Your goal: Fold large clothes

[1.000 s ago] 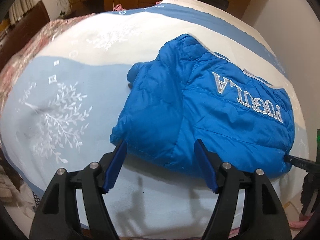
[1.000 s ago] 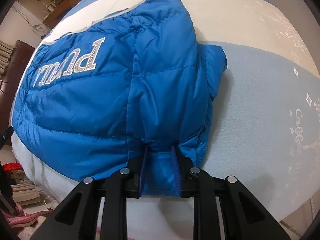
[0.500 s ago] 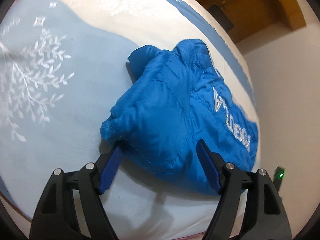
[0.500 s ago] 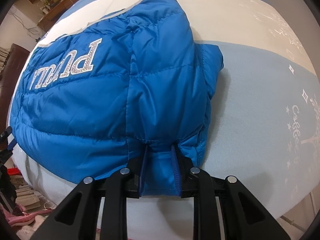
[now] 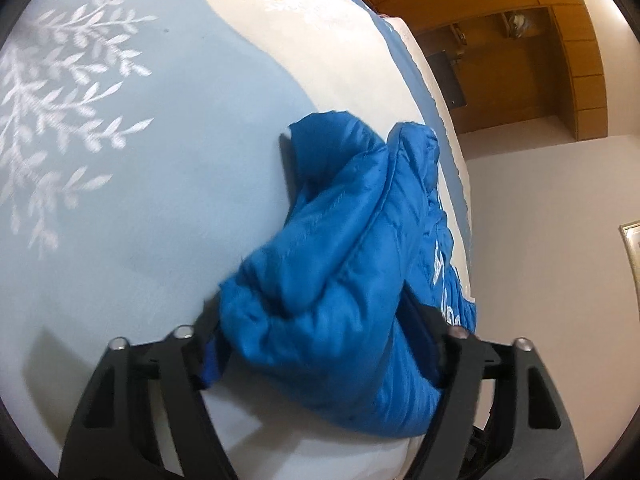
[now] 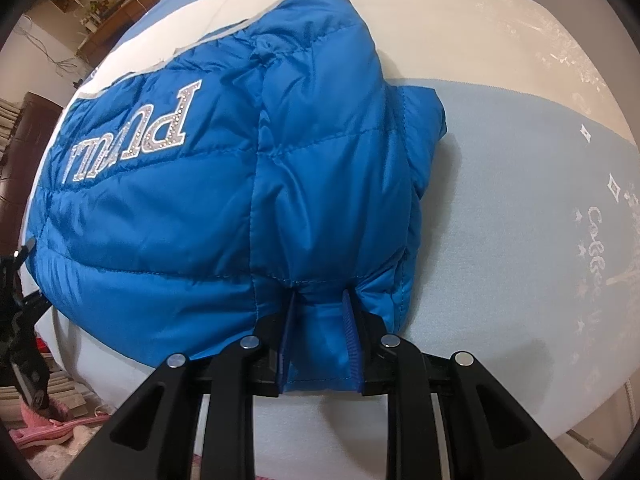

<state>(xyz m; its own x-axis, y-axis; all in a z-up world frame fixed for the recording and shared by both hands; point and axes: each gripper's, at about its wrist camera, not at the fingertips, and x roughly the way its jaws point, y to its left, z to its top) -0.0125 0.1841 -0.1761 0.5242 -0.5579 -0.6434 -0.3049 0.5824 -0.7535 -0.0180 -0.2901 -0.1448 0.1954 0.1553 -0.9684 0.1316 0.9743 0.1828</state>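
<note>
**Both near corners of the jacket being gripped for a fold**

The blue jacket (image 6: 224,200) lies partly folded on the bed (image 6: 520,200). A hem fold is pinched between the right gripper (image 6: 318,344) jaws. The left gripper (image 5: 320,344) jaws have just been closing around a puffy corner; firm pad contact cannot be told. Next, a secure left grip seems needed, then an even lift. The bedspread is pale blue and cream; wooden cabinets (image 5: 520,40) stand beyond.

- One blue padded jacket (image 6: 224,200), lying just ahead of both claws.
- One bedspread (image 5: 152,208) beneath the jacket and the claws.
- Two claws: left claw (image 5: 320,344), right claw (image 6: 320,344).
- One wooden cabinet (image 5: 520,40), far beyond the left claw.
</note>
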